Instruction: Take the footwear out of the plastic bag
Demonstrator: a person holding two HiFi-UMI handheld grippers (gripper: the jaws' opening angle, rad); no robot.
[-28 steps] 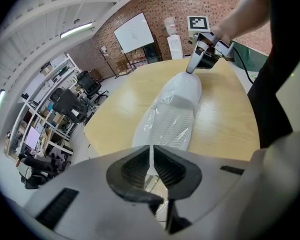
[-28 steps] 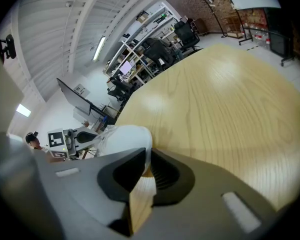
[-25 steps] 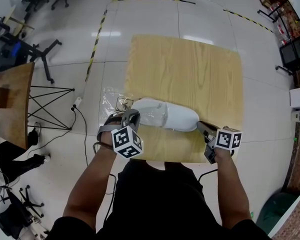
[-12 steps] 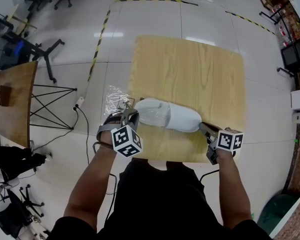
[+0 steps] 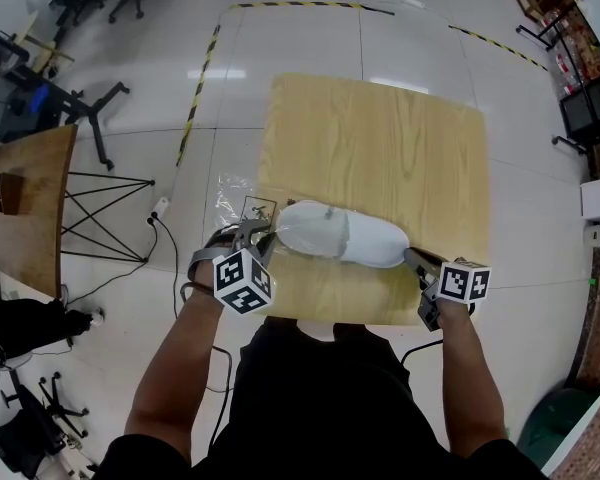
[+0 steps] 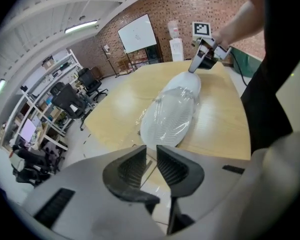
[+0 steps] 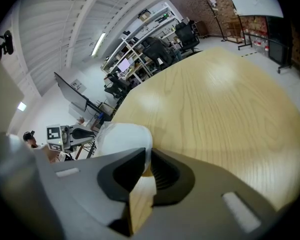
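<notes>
On table, white shoe half in clear bag, right fingers pinching shoe, left fingers parting around bag

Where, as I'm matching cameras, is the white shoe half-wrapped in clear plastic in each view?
Head view: white shoe near centre.
Left gripper view: shoe at centre, stretching toward upper right.
Right gripper view: shoe left of centre, low.
Shared landmark: the pale wooden table.

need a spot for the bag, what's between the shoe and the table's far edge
Nothing: the table is bare wood from the shoe to its far edge, as the head view shows.
</notes>
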